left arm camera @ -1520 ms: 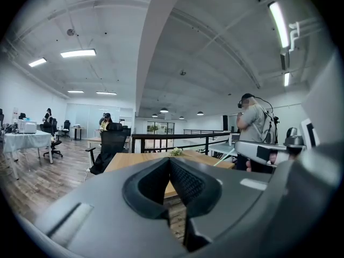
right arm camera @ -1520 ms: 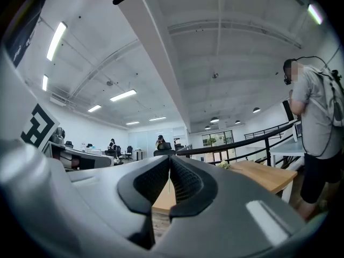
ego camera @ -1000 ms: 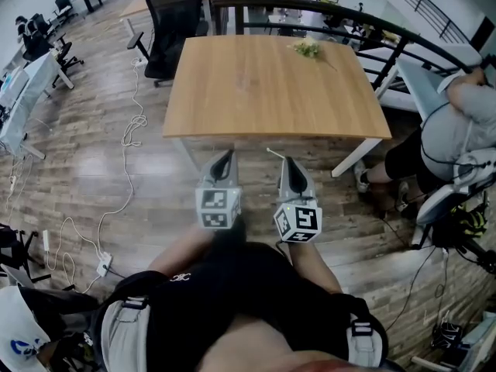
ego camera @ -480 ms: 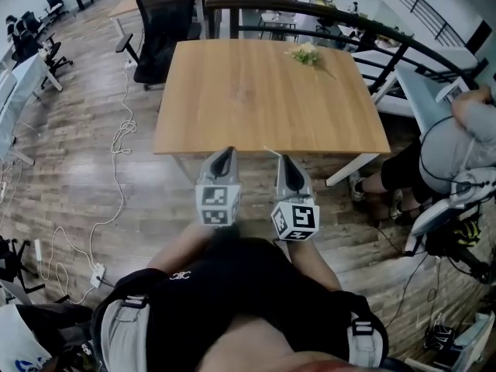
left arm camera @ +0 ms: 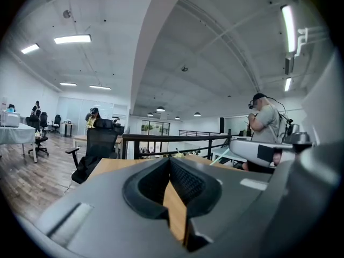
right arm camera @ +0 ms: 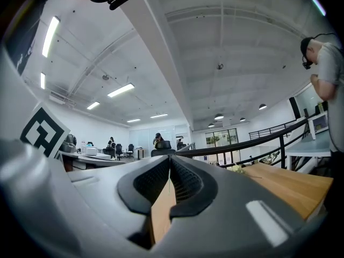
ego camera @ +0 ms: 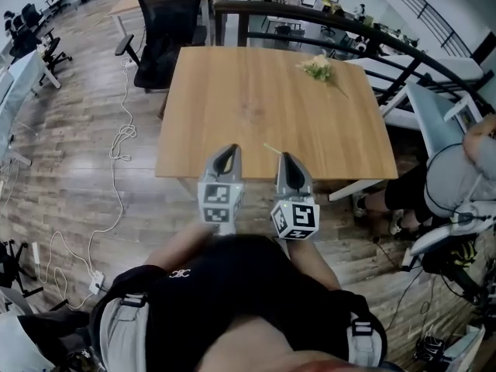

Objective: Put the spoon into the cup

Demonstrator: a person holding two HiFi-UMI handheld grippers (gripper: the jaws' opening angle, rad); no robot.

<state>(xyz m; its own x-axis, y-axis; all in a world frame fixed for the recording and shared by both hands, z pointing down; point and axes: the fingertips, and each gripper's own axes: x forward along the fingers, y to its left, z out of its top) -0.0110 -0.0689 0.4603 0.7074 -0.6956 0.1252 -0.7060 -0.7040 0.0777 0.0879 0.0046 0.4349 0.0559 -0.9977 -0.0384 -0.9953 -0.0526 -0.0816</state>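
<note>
Spoon (ego camera: 270, 149) pinched at handle by right gripper (ego camera: 285, 156), thin end poking out left, over near edge of wooden table (ego camera: 232, 91). Left gripper (ego camera: 229, 150) alongside, jaws pressed together, nothing between.

**Black top, grey harness, grey grippers with marker cubes**

The person wears a black top (ego camera: 232, 293) with a small white emblem (ego camera: 180, 274) near the left shoulder. Grey padded straps (ego camera: 122, 324) with black buckles cover both shoulders.

The left gripper (ego camera: 229, 150) and the right gripper (ego camera: 284, 158) share a smooth matte grey shell that narrows to dark tips at the far end. At the near end of each is a white cube printed with black square markers: the left cube (ego camera: 217, 201) and the right cube (ego camera: 296, 219).

In the gripper views, black pads (left arm camera: 185, 181) with a fine ribbed texture sit inside a rounded black rim. Pale rectangular patches mark the shell on either side.
</note>
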